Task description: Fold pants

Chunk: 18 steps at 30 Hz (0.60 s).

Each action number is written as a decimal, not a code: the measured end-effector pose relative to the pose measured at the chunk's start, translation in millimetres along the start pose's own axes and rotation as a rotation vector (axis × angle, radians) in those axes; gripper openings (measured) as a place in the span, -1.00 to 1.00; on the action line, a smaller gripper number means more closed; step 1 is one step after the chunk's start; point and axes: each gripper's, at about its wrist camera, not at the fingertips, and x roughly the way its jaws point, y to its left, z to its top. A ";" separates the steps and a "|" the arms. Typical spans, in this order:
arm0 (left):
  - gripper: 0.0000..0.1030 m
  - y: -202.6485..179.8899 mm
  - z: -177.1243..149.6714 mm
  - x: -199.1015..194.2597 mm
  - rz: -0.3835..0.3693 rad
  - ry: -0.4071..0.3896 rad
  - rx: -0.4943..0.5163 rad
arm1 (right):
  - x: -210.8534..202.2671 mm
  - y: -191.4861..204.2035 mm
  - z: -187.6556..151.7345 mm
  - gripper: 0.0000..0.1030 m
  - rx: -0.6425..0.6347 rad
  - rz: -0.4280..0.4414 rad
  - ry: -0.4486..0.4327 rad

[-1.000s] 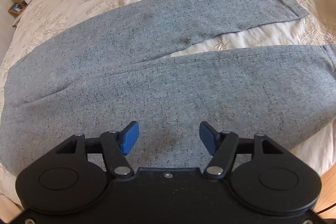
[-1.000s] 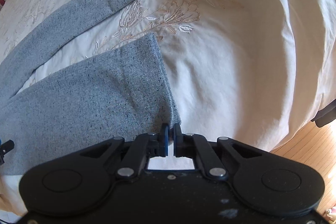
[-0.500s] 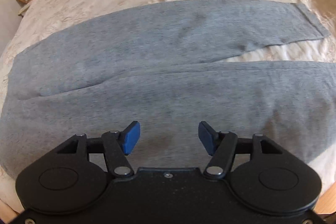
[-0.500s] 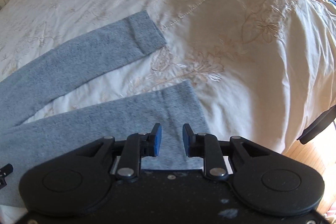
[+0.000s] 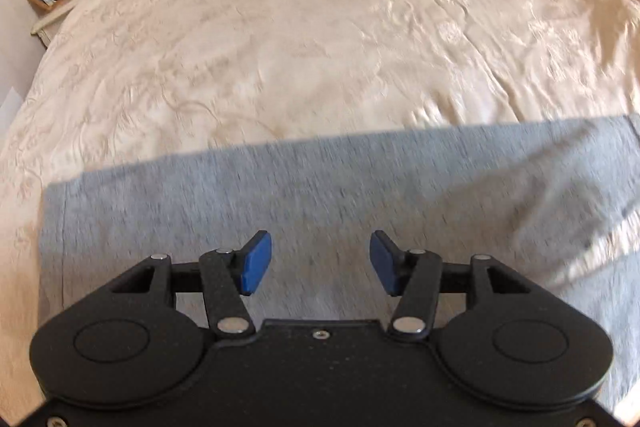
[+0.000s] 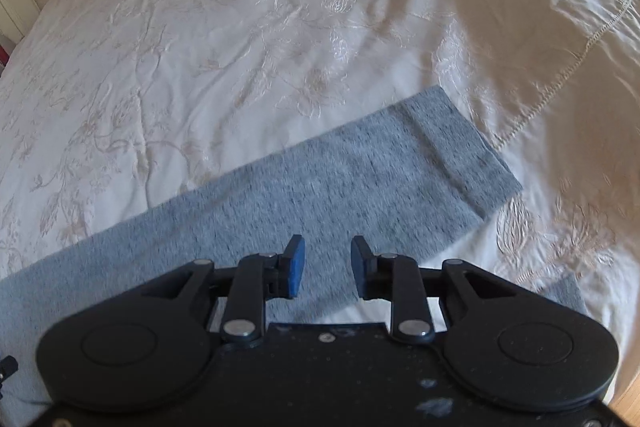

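The grey sweatpants [image 5: 320,195] are lying flat on the cream embroidered bedspread [image 5: 320,27]. The left gripper [image 5: 320,263] is hanging above them, its fingers [image 5: 256,263] wide apart and closing on nothing. The right gripper [image 6: 327,273] is hovering over the far leg near its cuff [image 6: 464,155], fingers [image 6: 295,271] opening, empty.

Both tools share one build: the left matte black plastic two-finger gripper [image 5: 320,263] has twin round housings, silver pivot screws on slim linkage bars, and blue rectangular pads [image 5: 256,263] at its fingertips. The right matte black plastic gripper [image 6: 327,269] matches it, though its body carries whitish scuffs and specks.
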 end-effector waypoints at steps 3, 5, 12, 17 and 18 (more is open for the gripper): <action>0.16 16.5 29.4 13.7 0.033 -0.013 -0.037 | 31.0 6.8 44.8 -0.43 0.073 -0.030 0.005; 0.16 23.8 41.8 21.8 0.050 -0.025 -0.057 | 53.7 8.0 69.8 -0.42 0.134 -0.060 0.020; 0.16 28.3 49.8 33.0 0.048 0.033 -0.099 | 128.4 3.7 117.4 -0.40 0.290 -0.194 0.136; 0.16 31.8 52.5 45.8 0.007 0.113 -0.143 | 132.4 -9.5 95.4 -0.70 0.277 -0.189 0.225; 0.16 34.0 56.6 49.4 -0.006 0.130 -0.163 | 125.8 -13.7 89.3 -0.97 0.271 -0.162 0.236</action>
